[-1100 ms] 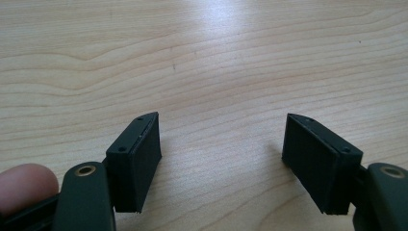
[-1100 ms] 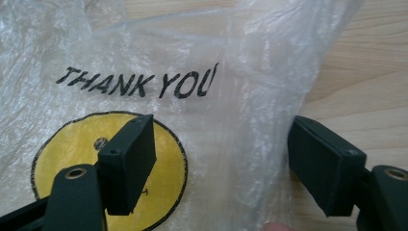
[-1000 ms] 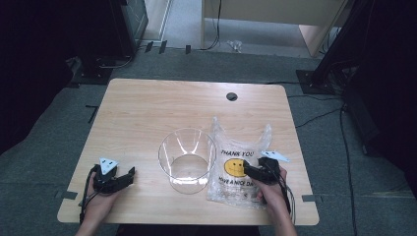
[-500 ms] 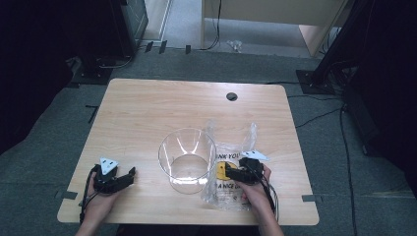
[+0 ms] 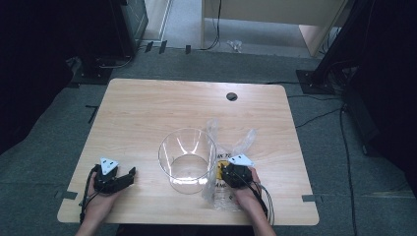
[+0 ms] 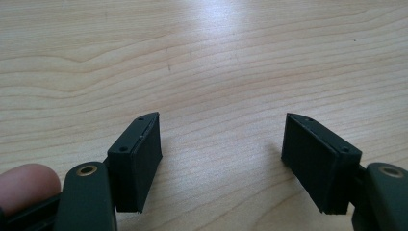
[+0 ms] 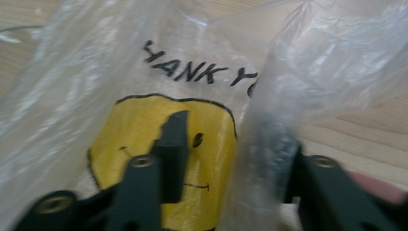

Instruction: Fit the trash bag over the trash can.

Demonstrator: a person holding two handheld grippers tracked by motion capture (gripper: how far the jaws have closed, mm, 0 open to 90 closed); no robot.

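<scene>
while the right gripper closes on a clear plastic bag, the left gripper rests spread on the worktop.

the bag, printed with a yellow smiley face and "thank you", lies bunched at the near right of the worktop, just right of a clear plastic bowl. the right gripper's jaws have just been closing, with a fold of the bag between them; whether the pads press it i cannot tell. the left gripper sits near left, well apart from the bowl, jaws wide over bare wood.
</scene>
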